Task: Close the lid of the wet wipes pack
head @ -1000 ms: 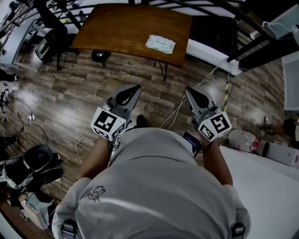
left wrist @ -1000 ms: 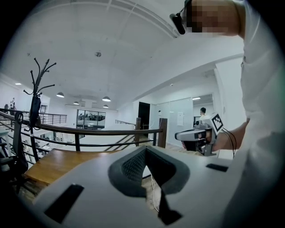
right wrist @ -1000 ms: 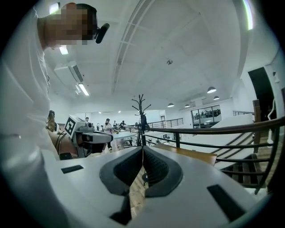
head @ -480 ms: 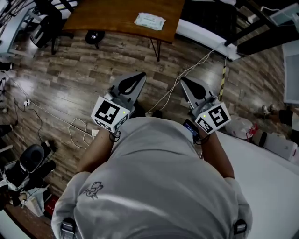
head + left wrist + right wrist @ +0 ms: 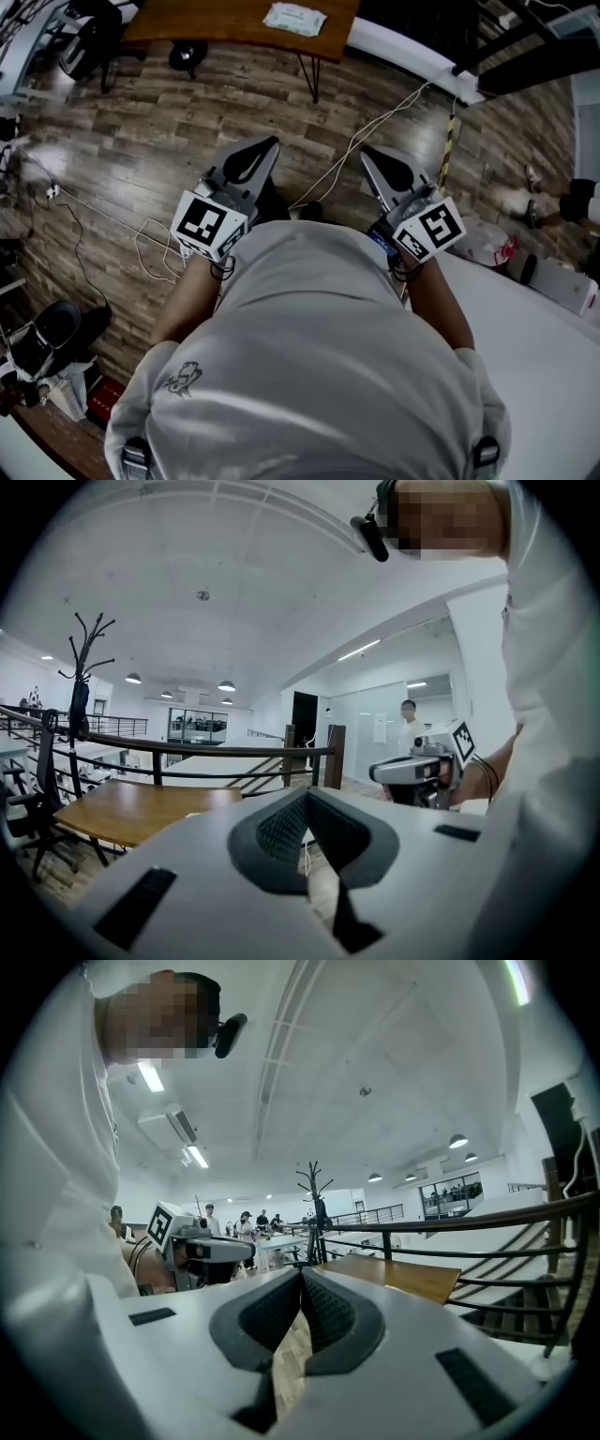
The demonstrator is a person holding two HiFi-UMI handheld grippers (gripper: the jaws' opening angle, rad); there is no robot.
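Head view, wet wipes pack [image 5: 294,18] far beyond left hand-held gripper [image 5: 269,142], right hand-held gripper [image 5: 367,151], both closed, empty.

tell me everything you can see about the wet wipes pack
The wet wipes pack is a flat, soft-looking rectangular packet, pale white with a faint green tint. It lies flat on the brown wooden table near its right end, slightly skewed to the table's edge. In the head view it sits small at the top of the frame, so its lid, open or closed, cannot be made out. Only the table touches it.
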